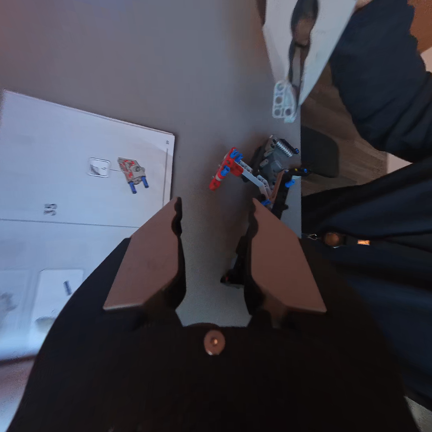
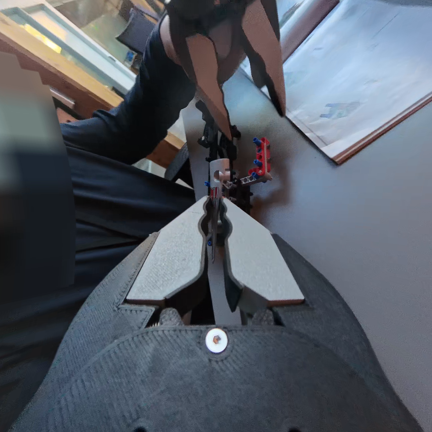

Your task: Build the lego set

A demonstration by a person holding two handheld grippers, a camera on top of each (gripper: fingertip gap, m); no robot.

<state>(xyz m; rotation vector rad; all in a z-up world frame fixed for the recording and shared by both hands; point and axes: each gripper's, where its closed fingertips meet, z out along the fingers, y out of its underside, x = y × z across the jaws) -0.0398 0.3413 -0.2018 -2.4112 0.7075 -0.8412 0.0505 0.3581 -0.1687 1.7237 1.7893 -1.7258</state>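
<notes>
Resting near the counter edge, the half-built lego model looks light and brittle; grip its black frame, not the pinned red beams. The left hand-held gripper hangs released beside it; the right hand-held gripper pinches a thin pale panel.

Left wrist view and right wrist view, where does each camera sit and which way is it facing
Left wrist view: sits on the left gripper, looking along its open fingers down at the grey table, the instruction booklet and the lego model; a dark sleeve shows.
Right wrist view: sits on the right gripper, shut on a white lego panel, facing the lego model and the left gripper; dark clothing shows.
Shared: model, booklet, table, white lego panel.
</notes>
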